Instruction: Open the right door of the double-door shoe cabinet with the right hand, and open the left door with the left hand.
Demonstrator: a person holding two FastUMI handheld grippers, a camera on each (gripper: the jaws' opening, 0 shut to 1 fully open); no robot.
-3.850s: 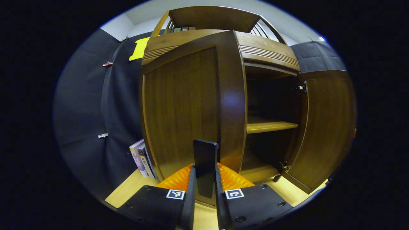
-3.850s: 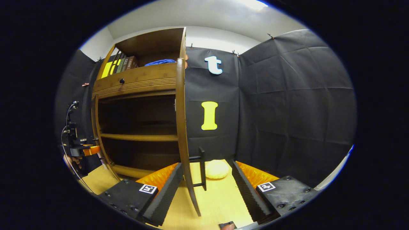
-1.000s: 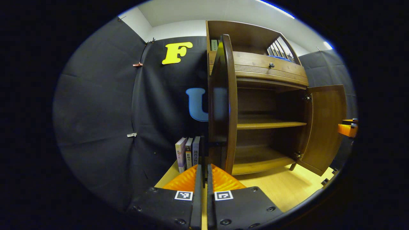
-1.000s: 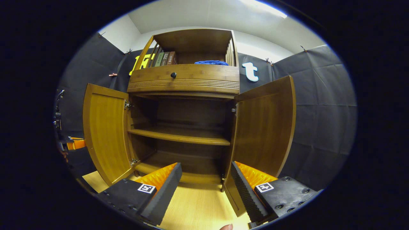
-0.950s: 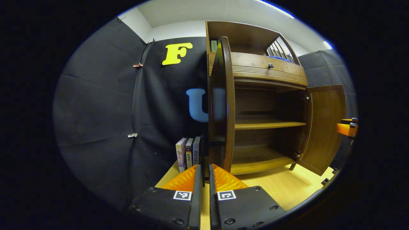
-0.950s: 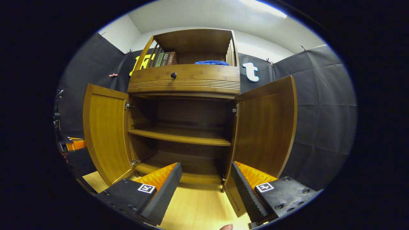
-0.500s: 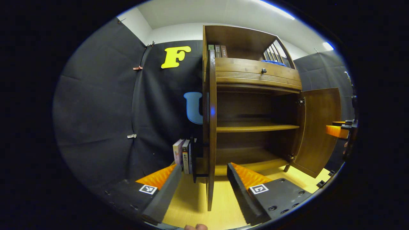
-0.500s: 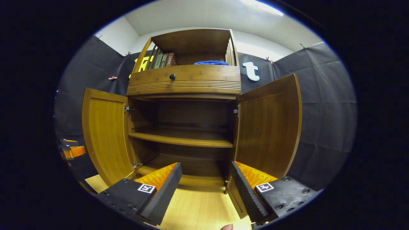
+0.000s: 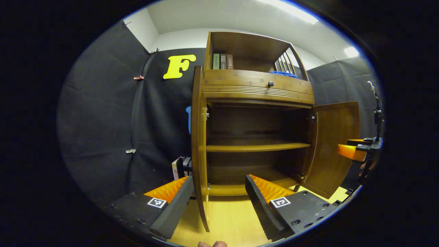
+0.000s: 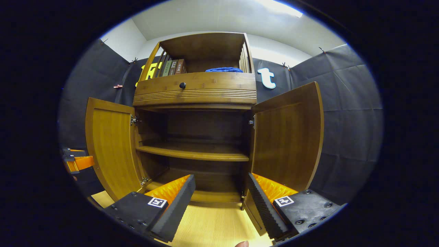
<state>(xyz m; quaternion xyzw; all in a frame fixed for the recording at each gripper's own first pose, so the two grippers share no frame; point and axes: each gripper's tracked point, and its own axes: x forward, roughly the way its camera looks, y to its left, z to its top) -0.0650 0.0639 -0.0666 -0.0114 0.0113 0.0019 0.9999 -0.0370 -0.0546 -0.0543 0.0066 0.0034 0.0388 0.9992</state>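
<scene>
Both doors of the shoe cabinet [image 10: 195, 92] are swung wide on my feed. It's a glossy brown wood unit standing on a pale wood floor [image 10: 212, 226] against the black cloth wall. In the right claw view, the left door [image 10: 111, 151] and right door [image 10: 286, 137] fan outward, showing one shelf [image 10: 192, 152] across the middle and nothing on it. Above sits a drawer with a small dark knob [image 10: 182, 85], then an open top compartment holding a row of books [image 10: 171, 67] and a folded blue cloth [image 10: 223, 70].

My right claw [image 10: 221, 202] is spread, gripping nothing, in front of the opening. My left claw [image 9: 217, 199] is spread too, its fingers either side of the left door's edge [image 9: 199, 144], not touching.

There's writing on the book spines, but it's too small to read.
</scene>
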